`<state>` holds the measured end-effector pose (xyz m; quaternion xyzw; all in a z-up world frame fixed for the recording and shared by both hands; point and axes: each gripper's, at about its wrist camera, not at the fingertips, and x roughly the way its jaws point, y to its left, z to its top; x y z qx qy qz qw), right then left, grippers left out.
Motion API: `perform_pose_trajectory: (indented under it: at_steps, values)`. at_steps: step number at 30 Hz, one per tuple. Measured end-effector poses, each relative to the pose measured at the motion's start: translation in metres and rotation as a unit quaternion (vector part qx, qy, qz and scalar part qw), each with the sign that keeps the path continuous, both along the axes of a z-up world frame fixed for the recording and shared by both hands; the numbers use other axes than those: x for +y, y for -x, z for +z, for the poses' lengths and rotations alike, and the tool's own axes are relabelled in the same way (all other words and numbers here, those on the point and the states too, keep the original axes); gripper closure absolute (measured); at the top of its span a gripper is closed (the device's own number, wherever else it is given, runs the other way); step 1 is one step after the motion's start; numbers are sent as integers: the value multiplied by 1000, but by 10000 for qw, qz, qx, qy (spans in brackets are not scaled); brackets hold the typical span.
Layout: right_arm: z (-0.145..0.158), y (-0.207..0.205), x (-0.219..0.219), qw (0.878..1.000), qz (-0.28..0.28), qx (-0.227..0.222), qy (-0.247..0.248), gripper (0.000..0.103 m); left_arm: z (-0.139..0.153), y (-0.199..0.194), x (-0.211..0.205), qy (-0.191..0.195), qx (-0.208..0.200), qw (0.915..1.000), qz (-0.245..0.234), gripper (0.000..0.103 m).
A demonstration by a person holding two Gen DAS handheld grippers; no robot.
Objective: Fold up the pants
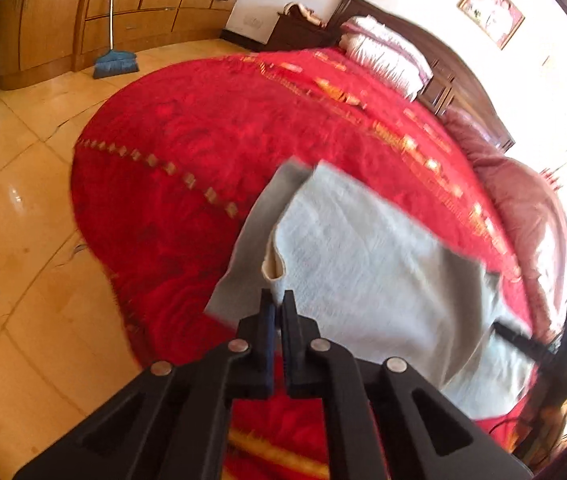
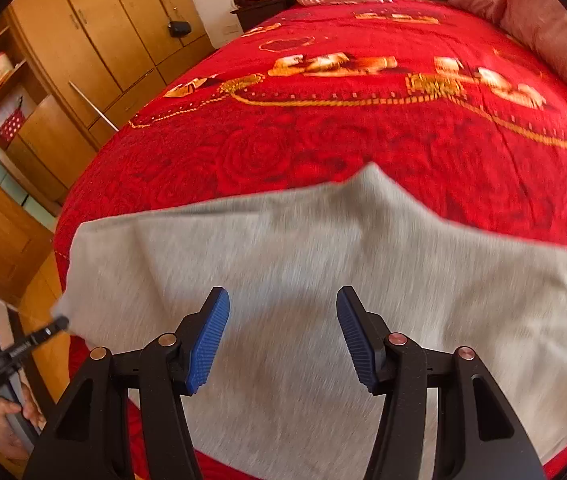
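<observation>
A: We have the grey pants (image 2: 295,280) spread over the near end of the bed (image 1: 203,128), on its red blanket. Our left hand-held gripper (image 1: 279,304) is pressed together on the pants' near-left edge, where the fabric is turned back to show its paler inside. Our right hand-held gripper (image 2: 283,320) hangs spread above the middle of the pants, with nothing between its blue pads (image 2: 209,344).

B: So what could go wrong for us here?

A: We judge the pinch thin: only the edge sits between the tips. A quick pull might slip it free and drop the fold short.

B: And the right side?

A: With nothing pinning the pants to the bed, we may drag the whole garment along instead of folding it. The near edge lies close to the bed's edge, so it could slide toward the floor (image 1: 23,200).
</observation>
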<state>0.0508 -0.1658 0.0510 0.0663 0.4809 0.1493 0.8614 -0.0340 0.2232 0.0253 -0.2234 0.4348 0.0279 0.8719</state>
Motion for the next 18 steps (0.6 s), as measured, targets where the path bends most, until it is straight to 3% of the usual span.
perform_pose_trajectory:
  at_steps: [2,4,8,11,18]
  values:
    - [5,-5,1,9999,104,-61,61,46,-14,3,0,-66,233,9997,9,100]
    - [11,-14,4,9994,319,-115,107,46,-31,3,5,209,453,9987,128,100]
    - [19,-33,23,9950,996,-57,68,46,-37,-3,9,442,471,9977,208,100]
    - [20,-46,51,9848,1728,120,-94,46,-30,-6,7,220,354,9990,128,100]
    - [11,-51,121,9541,2919,132,651,47,-27,-3,8,340,319,9988,169,100]
